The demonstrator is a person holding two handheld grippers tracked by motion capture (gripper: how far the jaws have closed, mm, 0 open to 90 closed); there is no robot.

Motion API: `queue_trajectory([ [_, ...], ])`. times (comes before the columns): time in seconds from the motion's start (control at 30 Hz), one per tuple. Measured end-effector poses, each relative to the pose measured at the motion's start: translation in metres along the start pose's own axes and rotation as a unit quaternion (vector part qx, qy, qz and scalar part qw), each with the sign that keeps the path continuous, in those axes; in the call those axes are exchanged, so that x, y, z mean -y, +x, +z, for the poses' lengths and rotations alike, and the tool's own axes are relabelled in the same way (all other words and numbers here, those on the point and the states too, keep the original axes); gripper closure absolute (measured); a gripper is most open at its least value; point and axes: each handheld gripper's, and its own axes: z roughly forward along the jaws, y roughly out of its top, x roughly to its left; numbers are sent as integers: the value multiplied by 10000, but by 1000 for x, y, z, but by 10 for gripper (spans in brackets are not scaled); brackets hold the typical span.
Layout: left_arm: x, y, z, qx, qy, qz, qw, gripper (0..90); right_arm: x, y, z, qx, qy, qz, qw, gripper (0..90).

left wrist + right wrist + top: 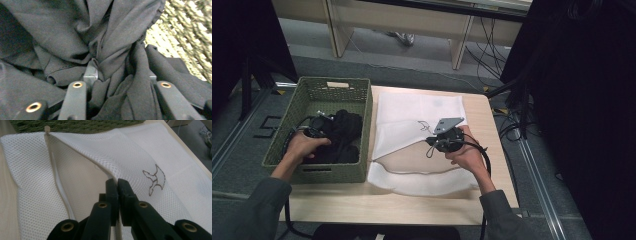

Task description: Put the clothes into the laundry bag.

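Gripping a bunched fold of black clothing (117,75), the left gripper (120,87) sits down inside the green woven basket (362,125), its 2 jaws drawn in on either side of the cloth so that the dark fabric wells up between them. From the high view the left gripper (319,125) lies low over the heap, the left hand (304,145) wrapped around its body and the forearm coming in from the bottom-left corner at a slant.

Across the basket's right wall, the right gripper (117,187) is clamped tight on the upper lip of the white mesh laundry bag (130,152), pinching the zip edge and lifting it so the mouth gapes toward the basket. The right hand (467,152) holds steady over the middle of the bag (417,107), wrist bent inward, grey plate facing up.

What the coming move turns on, as I judge it, is that the bag's opening lies to the right of the held clothing, just beyond the basket wall, with the open zip (60,190) running away from the person along the table (362,202). The left hand is the nearer one to the garment and already has it; it would need to rise clear of the rim, then travel right into the gap under the lifted lip.
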Motion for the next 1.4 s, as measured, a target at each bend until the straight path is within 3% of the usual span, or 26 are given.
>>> queue_trajectory([
  [0.27,-4,1,-18,316,-436,-166,9984,653,0,-2,-1,-54,-57,-60,10000,883],
  [0.43,-6,1,-37,625,-802,-330,9943,655,0,-2,-1,-23,-67,20,10000,883],
  [0.53,-8,-1,-54,650,-1002,-313,9923,655,0,-2,-2,-17,-70,42,10000,883],
  [0.67,-7,-3,-69,837,-1159,-339,9891,655,0,-2,-2,-23,-82,12,10000,883],
  [0.73,-7,-4,-73,821,-1212,-322,9887,655,0,-3,-2,-80,-63,7,9999,884],
  [0.83,-5,-10,-87,977,-1429,-343,9843,655,0,-3,-2,-29,-98,28,9999,883],
  [0.87,-5,-10,-87,977,-1429,-343,9843,655,0,-3,-2,-29,-98,28,9999,883],
  [0.9,-5,-12,-96,1076,-1529,-350,9818,655,0,-3,-2,-40,-97,33,9999,884],
  [0.97,-5,-16,-105,1163,-1606,-307,9797,654,0,-3,-2,-36,-100,27,9999,883],
  [1.4,-10,-43,-158,1249,-1908,133,9736,654,0,-3,-3,-7,-106,93,9999,883],
])
